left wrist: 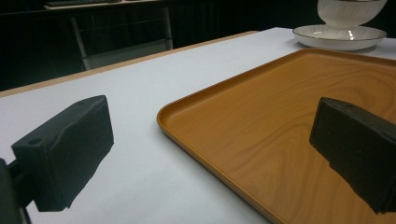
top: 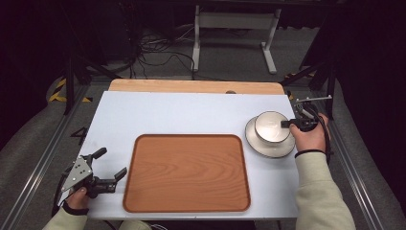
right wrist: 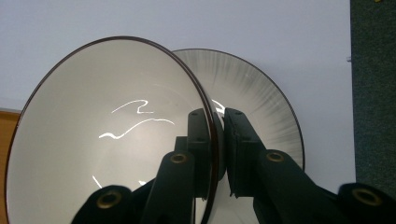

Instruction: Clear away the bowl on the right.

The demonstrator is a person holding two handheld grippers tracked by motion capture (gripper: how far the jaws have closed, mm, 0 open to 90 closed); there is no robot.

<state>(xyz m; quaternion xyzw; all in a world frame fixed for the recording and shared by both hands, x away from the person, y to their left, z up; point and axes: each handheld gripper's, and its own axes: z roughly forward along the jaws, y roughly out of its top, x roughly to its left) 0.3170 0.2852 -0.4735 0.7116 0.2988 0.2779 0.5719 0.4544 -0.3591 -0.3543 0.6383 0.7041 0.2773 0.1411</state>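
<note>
The right tongs [top: 286,124] were pinched shut on the rim of a white bowl [top: 271,126], one jaw inside the wall and one outside, as the right gripper view showed clearly. The bowl [right wrist: 107,135] sat over a white plate [top: 269,142] near the right edge of the desk [top: 167,112], and in the left gripper view its foot looked to be just clear of the plate [left wrist: 340,36], though whether a gap had truly opened was hard to tell. The left tongs [top: 111,164] lay near the front left corner of the desk, jaws standing wide with nothing between them, pointing toward the wooden tray [top: 186,172] that filled the middle of the front half.

The step in hand appeared to be lifting the bowl off the plate, most likely to carry it to the tray. A grip on one thin rim leaves the bowl hanging off-centre, so it would tend to tip away from the jaws; keeping the wrist steady and the rim level would matter most. Lifting straight up until the foot was well clear of the plate's raised edge, before moving sideways, would avoid dragging the plate along. The glazed surface looked slick, so a slow, smooth carry and a gentle set-down inside the tray's lip seemed wise.
</note>
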